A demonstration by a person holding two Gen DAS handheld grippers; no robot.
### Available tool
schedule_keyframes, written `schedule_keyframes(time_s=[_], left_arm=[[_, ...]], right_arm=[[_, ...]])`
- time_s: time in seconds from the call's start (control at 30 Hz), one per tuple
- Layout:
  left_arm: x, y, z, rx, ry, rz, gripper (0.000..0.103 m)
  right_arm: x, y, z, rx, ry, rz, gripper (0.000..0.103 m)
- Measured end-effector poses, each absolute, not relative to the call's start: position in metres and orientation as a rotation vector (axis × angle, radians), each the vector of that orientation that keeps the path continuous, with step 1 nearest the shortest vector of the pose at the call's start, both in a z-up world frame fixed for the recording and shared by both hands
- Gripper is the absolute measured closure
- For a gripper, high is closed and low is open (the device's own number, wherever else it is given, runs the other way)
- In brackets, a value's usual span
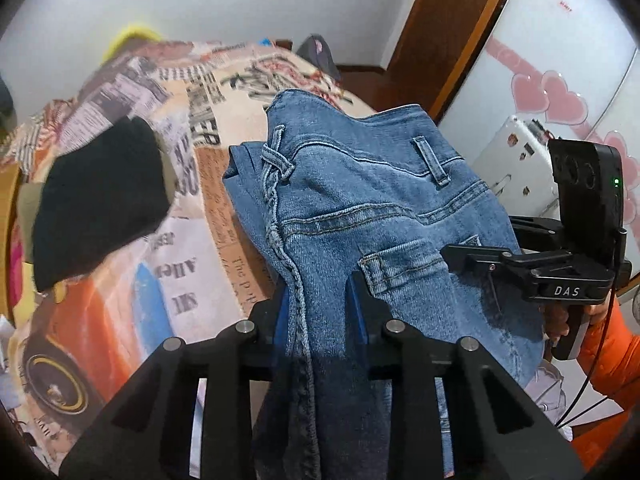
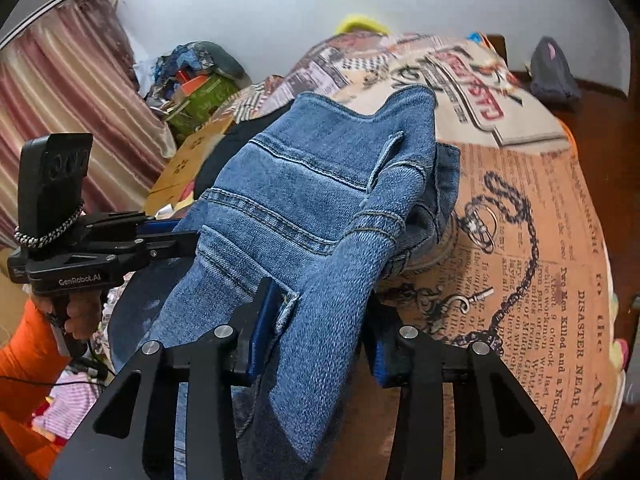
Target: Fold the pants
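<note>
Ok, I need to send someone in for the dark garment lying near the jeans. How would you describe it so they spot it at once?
Start at the bed with the newspaper-print bedspread. The blue jeans are held up over it by the left gripper and right gripper. Left of them lies the folded black garment: plain black, with no print.

Pants [image 1: 360, 208] above bedspread [image 1: 192, 264], between tongs
</note>
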State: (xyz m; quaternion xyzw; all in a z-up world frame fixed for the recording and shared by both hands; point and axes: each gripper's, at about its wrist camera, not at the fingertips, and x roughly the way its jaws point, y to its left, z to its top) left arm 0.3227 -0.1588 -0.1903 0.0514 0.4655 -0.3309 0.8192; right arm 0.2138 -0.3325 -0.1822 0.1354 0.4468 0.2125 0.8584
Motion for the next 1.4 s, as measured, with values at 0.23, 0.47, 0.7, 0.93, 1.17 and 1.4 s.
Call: schedule_keyframes(time_s=[0.23, 0.47, 0.7, 0.93, 1.17, 1.4], left_arm=[[0.309, -0.122, -0.154, 0.057, 0.887, -0.663, 0.075], [0.318, -0.071, -0.128, -0.012, 0.799, -0.577, 0.075], [0.353, -0.022, -0.108, -0.062, 0.726, -0.507, 0.075], [0.404, 0.019, -0.110, -0.119, 0.689, -0.439, 0.075], [0.467, 0.041, -0.130, -0.127, 0.697, -0.396, 0.075], [0.535, 0.051, -0.165, -0.106, 0.739, -0.354, 0.076]], right_arm=[[0.214, -0.310, -0.146, 0.238, 0.852, 0.474, 0.068], [0.236, -0.273, -0.116, 0.167, 0.799, 0.536, 0.068], [0.275, -0.230, -0.094, 0.098, 0.730, 0.604, 0.068], [0.326, -0.189, -0.088, 0.031, 0.696, 0.662, 0.069], [0.382, -0.161, -0.096, 0.009, 0.696, 0.675, 0.069], [0.442, -0.142, -0.124, 0.024, 0.709, 0.670, 0.069]])
